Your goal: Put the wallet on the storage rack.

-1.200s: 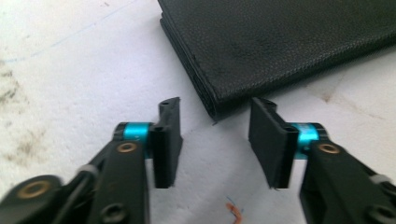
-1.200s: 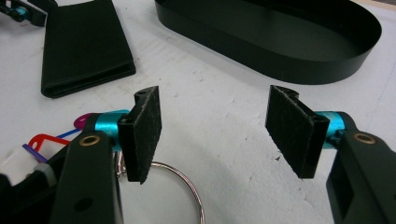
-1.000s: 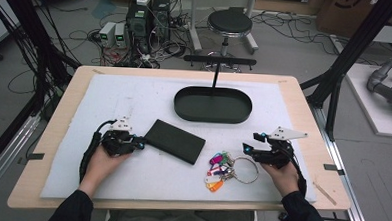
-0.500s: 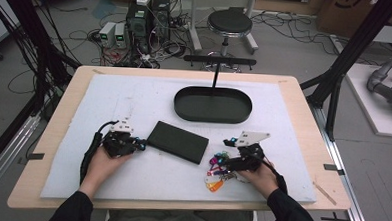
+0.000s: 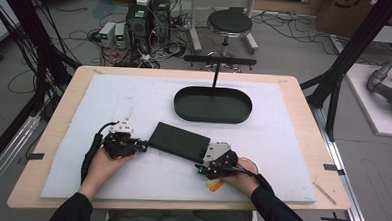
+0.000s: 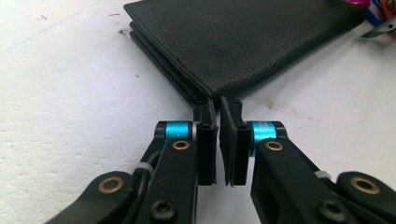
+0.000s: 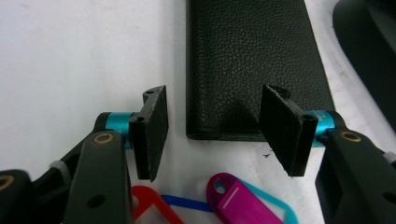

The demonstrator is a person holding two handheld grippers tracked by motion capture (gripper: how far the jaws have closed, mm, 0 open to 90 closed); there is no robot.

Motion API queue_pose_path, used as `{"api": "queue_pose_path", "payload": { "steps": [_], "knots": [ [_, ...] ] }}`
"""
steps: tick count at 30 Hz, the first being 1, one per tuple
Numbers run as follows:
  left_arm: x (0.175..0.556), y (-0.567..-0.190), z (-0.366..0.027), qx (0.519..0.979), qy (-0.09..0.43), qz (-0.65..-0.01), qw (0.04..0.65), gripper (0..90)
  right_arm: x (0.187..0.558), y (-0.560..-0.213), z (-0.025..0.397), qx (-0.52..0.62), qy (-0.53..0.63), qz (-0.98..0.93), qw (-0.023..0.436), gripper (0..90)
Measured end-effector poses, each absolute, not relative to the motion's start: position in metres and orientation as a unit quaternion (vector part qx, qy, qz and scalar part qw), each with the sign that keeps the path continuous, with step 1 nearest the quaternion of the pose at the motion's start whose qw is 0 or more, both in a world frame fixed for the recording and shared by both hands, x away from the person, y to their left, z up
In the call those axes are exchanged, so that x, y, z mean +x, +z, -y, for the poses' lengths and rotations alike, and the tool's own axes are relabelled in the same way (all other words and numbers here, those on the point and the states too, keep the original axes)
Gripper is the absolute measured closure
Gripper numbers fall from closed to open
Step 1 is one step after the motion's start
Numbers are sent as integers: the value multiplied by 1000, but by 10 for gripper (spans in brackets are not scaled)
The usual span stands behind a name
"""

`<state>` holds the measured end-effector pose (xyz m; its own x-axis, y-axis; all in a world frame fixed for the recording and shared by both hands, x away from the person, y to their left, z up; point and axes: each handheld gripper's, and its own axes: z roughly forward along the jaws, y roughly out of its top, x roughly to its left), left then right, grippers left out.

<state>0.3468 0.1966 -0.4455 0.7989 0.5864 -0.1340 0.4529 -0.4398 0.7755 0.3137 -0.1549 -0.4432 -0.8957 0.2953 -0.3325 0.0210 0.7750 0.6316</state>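
Right gripper (image 5: 207, 167) has moved in from the right side of the mat, across the bunch of coloured plastic key tags (image 7: 243, 200), and now sits at the near right end of the flat black grained-leather wallet (image 5: 179, 142). Its jaws are spread wide, straddling the wallet's short edge, nothing gripped yet. A second ago it was hovering well right of the tags; half a second ago, right over them. Likely lining up a grab on the wallet. Left gripper (image 6: 218, 116) hasn't shifted: jaws nearly closed, tips against the wallet's left corner, holding nothing. Wallet lies on the white foam mat (image 5: 134, 98), in front of the black oval tray (image 5: 184, 110), same spot as before.
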Motion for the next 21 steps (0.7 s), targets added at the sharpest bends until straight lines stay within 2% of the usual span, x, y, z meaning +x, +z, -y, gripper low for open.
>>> {"api": "queue_pose_path", "payload": {
  "steps": [3,6,7,10,13,19,21],
  "knots": [
    [346,-446,-197,842,75,-311,435,849,314,-443,154,73,309,-920,232,537],
    [346,-446,-197,840,74,-311,438,848,314,-442,154,68,307,-921,231,569],
    [345,-446,-197,840,74,-312,438,848,314,-441,154,67,306,-921,234,625],
    [344,-445,-197,838,75,-311,442,848,315,-439,156,68,310,-921,227,679],
    [342,-442,-198,830,77,-308,458,847,318,-431,164,88,342,-912,208,768],
    [336,-431,-197,814,89,-287,496,845,329,-413,186,123,413,-889,155,795],
    [333,-426,-195,809,95,-276,509,844,334,-409,195,138,438,-880,125,798]
  ]
}}
